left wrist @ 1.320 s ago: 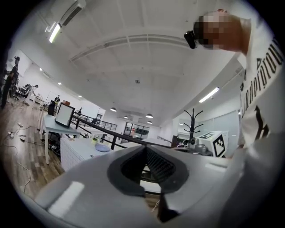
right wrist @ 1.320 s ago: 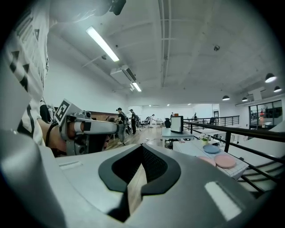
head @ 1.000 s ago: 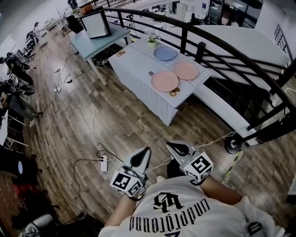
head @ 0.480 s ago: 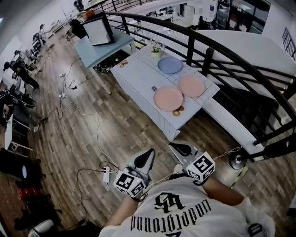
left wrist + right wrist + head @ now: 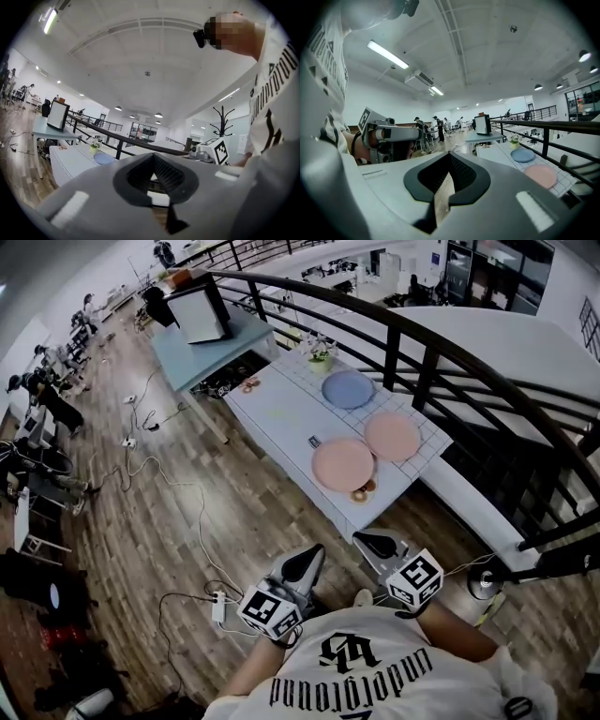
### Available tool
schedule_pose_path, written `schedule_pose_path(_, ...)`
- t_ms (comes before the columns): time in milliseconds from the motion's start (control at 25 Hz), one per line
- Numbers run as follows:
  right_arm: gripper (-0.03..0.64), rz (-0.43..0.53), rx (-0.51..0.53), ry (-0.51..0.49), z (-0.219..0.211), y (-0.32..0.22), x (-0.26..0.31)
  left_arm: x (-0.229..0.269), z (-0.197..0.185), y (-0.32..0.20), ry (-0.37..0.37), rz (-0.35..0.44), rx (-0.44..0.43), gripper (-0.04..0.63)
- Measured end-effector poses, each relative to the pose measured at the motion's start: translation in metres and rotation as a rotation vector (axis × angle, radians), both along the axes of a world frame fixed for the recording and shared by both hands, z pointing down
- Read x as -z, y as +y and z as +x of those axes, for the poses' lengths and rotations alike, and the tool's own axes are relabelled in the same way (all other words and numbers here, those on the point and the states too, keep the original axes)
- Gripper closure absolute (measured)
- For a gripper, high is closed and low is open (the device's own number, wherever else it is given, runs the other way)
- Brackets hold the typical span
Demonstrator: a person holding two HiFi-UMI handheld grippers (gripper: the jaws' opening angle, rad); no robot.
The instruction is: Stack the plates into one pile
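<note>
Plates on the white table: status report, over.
Left gripper, right gripper shut, empty, short of white table. Nearer round pink plate, farther round pink plate, round blue plate lie flat, none stacked. Small brown objects beside nearer plate.

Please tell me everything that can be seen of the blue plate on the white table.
The blue plate is round and plain pale blue with a slightly raised rim; it looks smooth, and its material cannot be told. It lies flat and empty on the white table, at the far end by the black railing, close to a small potted plant. It is apart from the nearest pink plate. Only the table touches it.
</note>
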State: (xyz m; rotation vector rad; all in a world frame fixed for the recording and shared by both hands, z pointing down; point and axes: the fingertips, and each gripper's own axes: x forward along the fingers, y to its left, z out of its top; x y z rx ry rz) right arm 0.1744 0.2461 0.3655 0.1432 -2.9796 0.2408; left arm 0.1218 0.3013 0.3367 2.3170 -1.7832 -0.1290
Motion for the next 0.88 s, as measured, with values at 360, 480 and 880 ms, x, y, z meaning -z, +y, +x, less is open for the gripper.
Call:
schedule_pose_path(360, 0.617, 0.036, -0.030, 0.027, -0.044, -0.027, 0.002, 0.000, -0.051, -0.053, 0.018, 0.013, -0.088, 0.546)
schedule_pose_path(480, 0.617, 0.056, -0.062, 0.054, -0.066, -0.039, -0.002, -0.001, -0.074, -0.071, 0.029, 0.017, -0.129, 0.546)
schedule_pose_path(880, 0.617, 0.079, -0.216, 0.064, -0.151, -0.077, 0.009, 0.014, -0.157, -0.116, 0.016, 0.038, -0.297, 0.546)
